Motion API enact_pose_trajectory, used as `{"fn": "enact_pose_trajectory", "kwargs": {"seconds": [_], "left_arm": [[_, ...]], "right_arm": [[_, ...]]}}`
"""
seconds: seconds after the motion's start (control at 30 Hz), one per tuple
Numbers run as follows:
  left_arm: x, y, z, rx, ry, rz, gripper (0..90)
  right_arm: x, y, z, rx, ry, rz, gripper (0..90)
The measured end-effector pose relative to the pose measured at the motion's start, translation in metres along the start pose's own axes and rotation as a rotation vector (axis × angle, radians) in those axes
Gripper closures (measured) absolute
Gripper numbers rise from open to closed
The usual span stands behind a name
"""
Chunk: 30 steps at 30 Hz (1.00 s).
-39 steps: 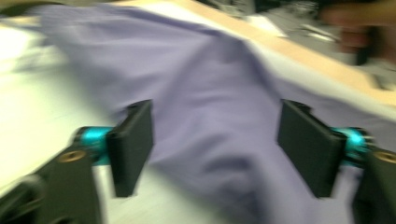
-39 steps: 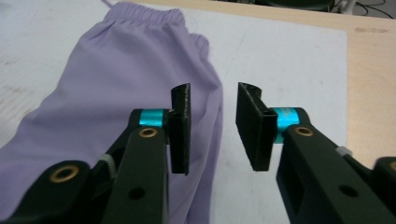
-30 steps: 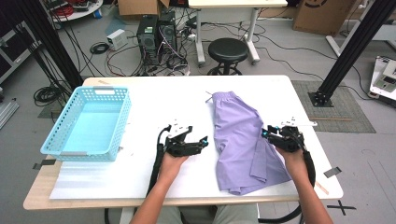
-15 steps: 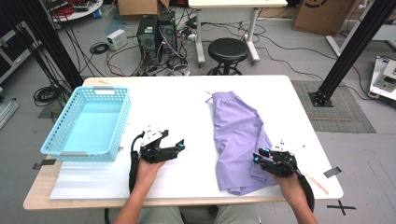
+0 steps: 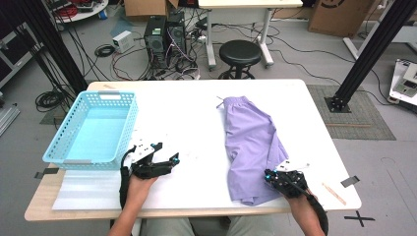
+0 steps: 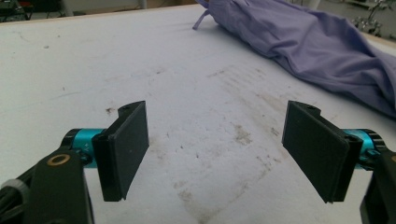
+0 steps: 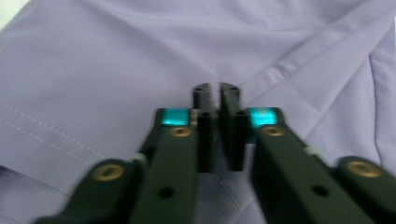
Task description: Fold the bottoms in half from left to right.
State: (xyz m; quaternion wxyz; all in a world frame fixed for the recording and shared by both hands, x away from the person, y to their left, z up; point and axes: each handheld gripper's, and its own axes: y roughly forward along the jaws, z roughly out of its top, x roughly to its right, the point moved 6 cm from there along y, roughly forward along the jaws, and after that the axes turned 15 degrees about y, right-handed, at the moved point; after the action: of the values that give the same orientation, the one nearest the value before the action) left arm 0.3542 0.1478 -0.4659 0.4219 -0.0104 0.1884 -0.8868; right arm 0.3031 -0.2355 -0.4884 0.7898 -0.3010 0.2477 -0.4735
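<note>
Right gripper [image 5: 275, 178] has just closed on the lilac fabric shorts [image 5: 251, 147] (thin pinch, may slip); left gripper [image 6: 215, 149] gapes empty over the white counter [image 6: 187, 93].

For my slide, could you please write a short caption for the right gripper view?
Right gripper, jaws closed, over the lilac shorts near a stitched hem.

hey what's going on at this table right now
A person at a white table is working with a handheld gripper in each hand on a pair of purple shorts lying on the right side. The right gripper is at the near hem of the shorts; its jaws have just been closing and now stand shut, with purple cloth under and around them, though a pinch of fabric isn't clear. The left gripper is open over bare tabletop near a light blue basket.
</note>
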Motion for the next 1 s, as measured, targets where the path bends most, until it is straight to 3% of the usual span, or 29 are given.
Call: {"fn": "enact_pose_trajectory", "kwargs": {"seconds": [0.13, 0.17, 0.27, 0.4, 0.43, 0.5, 0.57, 0.73, 0.83, 0.9, 1.0], "left_arm": [[0.002, -0.001, 0.001, -0.002, 0.007, 0.003, 22.9], [0.003, -0.001, 0.001, -0.002, 0.007, 0.001, 22.9], [0.003, -0.001, 0.0, -0.002, 0.006, 0.001, 22.9], [0.005, -0.004, -0.001, -0.014, 0.025, -0.006, 22.9], [0.005, -0.004, -0.001, -0.014, 0.025, -0.006, 22.9], [0.004, -0.008, -0.002, -0.014, 0.033, -0.006, 22.9], [0.0, -0.012, -0.003, -0.005, 0.018, 0.004, 22.9], [-0.001, -0.014, -0.003, 0.001, 0.008, 0.005, 22.9], [-0.001, -0.015, -0.002, 0.005, 0.0, 0.006, 22.9], [0.0, -0.016, -0.002, 0.005, 0.002, 0.006, 22.9], [0.001, -0.016, -0.001, 0.009, 0.001, 0.004, 22.9]], "right_arm": [[0.003, -0.007, 0.001, 0.016, 0.005, -0.003, 89.4], [0.008, -0.016, 0.003, 0.047, 0.026, 0.003, 89.4], [0.017, -0.025, 0.005, 0.074, 0.044, -0.013, 89.4], [0.046, -0.037, 0.002, 0.087, 0.091, -0.09, 89.4], [0.046, -0.037, 0.002, 0.087, 0.091, -0.09, 89.4], [0.063, -0.041, -0.003, 0.078, 0.104, -0.15, 89.4], [0.069, -0.043, -0.007, 0.073, 0.117, -0.17, 89.4], [0.074, -0.048, -0.012, 0.069, 0.113, -0.197, 89.4], [0.076, -0.052, -0.018, 0.037, 0.138, -0.216, 88.9], [0.076, -0.055, -0.016, 0.068, 0.157, -0.206, 78.2], [0.072, -0.059, -0.012, 0.104, 0.156, -0.197, 73.7]]}}
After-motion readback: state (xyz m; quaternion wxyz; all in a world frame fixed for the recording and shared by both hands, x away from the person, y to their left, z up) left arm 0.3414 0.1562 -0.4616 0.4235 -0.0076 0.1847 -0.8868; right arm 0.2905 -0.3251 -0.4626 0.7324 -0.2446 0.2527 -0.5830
